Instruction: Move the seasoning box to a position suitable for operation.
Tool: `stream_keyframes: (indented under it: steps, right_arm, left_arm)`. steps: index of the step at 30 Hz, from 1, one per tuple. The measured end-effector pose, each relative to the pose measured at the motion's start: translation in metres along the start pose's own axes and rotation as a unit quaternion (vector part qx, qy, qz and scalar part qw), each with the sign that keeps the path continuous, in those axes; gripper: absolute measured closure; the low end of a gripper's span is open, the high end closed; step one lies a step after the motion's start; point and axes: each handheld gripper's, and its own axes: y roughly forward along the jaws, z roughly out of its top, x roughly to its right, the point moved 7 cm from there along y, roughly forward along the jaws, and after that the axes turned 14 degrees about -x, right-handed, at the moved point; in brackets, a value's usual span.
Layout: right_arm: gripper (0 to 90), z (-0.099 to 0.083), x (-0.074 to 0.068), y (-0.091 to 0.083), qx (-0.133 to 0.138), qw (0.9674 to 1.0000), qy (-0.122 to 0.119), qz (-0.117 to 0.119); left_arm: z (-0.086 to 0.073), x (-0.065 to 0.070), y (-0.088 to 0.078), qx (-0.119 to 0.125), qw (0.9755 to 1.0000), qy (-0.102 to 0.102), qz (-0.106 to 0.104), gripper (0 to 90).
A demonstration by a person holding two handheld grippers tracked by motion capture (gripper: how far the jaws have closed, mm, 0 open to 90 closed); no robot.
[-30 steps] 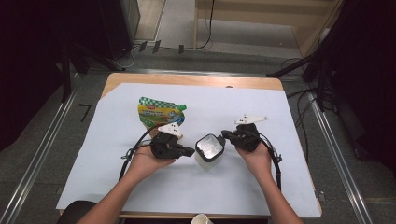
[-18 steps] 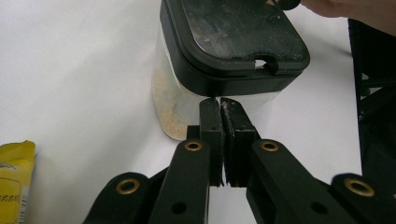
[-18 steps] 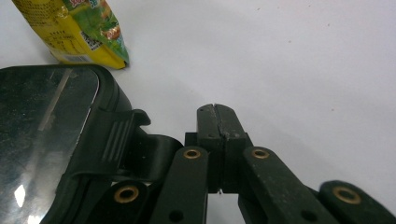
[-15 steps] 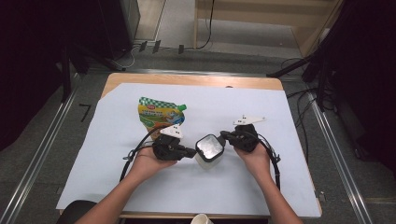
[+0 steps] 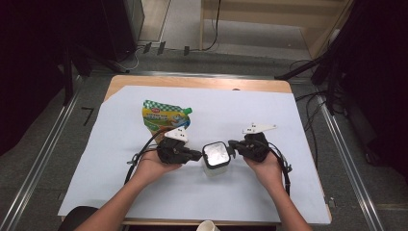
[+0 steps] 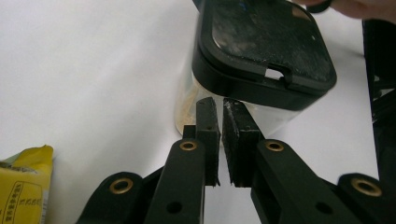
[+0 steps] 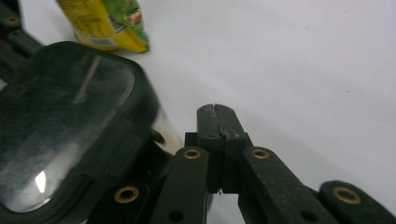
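Your left gripper's (image 6: 218,112) jaws have just parted a crack, nothing between them; your right gripper's (image 7: 217,114) jaws are closed, empty; both flank the jar (image 5: 216,156) near the surface's (image 5: 288,120) front edge; pouch (image 5: 162,120) behind.

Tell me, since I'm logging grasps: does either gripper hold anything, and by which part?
Nothing is held. Both pairs of jaws are empty beside the lidded container.

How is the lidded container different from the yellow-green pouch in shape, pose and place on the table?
The container is a boxy clear jar with a black lid, while the pouch is a soft, flat, printed bag with a green cap. The container stands upright; the pouch lies flat. The container sits between the left claw and right claw; the pouch lies farther back. Both rest on the white sheet.
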Motion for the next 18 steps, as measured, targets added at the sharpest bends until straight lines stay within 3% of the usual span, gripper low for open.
stream_keyframes:
  steps: [3, 7, 11, 16, 18]
  right_arm:
    - [90.0, -0.004, -0.005, -0.002, -0.005, 0.9998, -0.008, -0.017]
    - [90.0, -0.008, -0.005, -0.003, -0.005, 1.0000, 0.007, 0.002]
    - [90.0, -0.010, -0.005, -0.006, -0.007, 1.0000, 0.004, -0.004]
    - [90.0, -0.012, -0.005, -0.015, -0.001, 0.9999, 0.002, -0.013]
    - [90.0, -0.015, -0.005, -0.024, 0.007, 0.9999, 0.009, -0.010]
  left_arm:
    - [0.001, 0.002, 0.001, 0.000, 1.0000, 0.001, 0.000, 85.9]
    - [0.002, 0.002, 0.001, 0.000, 1.0000, 0.003, -0.002, 85.5]
    - [0.003, 0.000, 0.000, -0.001, 1.0000, 0.007, -0.004, 83.0]
    - [0.002, 0.003, -0.006, -0.001, 0.9997, 0.019, -0.018, 73.8]
    - [0.001, 0.005, -0.010, 0.001, 0.9993, 0.029, -0.023, 62.7]
